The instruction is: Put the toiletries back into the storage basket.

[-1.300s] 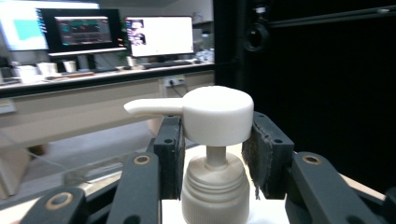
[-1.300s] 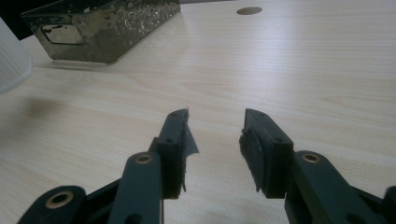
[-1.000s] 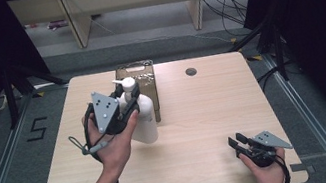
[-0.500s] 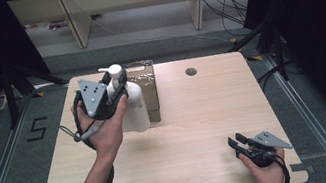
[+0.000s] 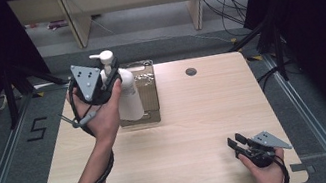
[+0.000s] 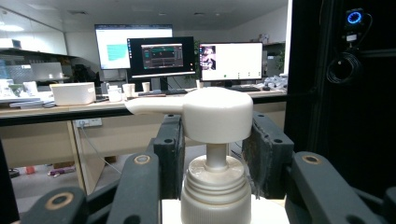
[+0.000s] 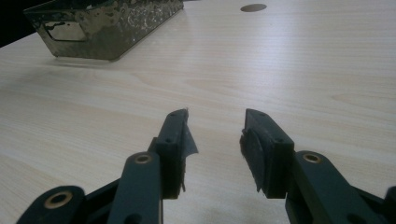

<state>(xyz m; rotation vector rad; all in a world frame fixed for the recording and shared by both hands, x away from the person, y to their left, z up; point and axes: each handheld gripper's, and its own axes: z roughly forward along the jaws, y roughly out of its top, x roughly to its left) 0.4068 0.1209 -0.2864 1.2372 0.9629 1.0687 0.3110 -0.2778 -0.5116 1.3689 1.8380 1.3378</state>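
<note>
A pale wooden tabletop (image 5: 193,132) stands on grey floor between dark curtains, with a shelving frame behind its far edge. A metal tray (image 5: 147,86) sits near the far edge, left of centre, and serves as the landmark here.

The pump bottle (image 5: 125,90), white, is held upright above the tray's left side, lifted off the tabletop, its long axis vertical. In the left gripper view its pump head (image 6: 217,114) sits on a thin stem over the ribbed collar, and the spout points to the left of that view, towards the desks and monitors in the room behind.

The left gripper (image 6: 215,154) is clamped on the bottle: its jaws stand one on each side of the neck, just under the pump head, the bottle's body hanging below them.

Right of the tray the tabletop lies bare out to its right edge, apart from a small cable hole (image 5: 191,72) near the far edge. The right gripper (image 5: 239,142) rests well away from the tray at the near right corner, jaws spread with nothing between them, pointing across the bare wood towards the tray.
</note>
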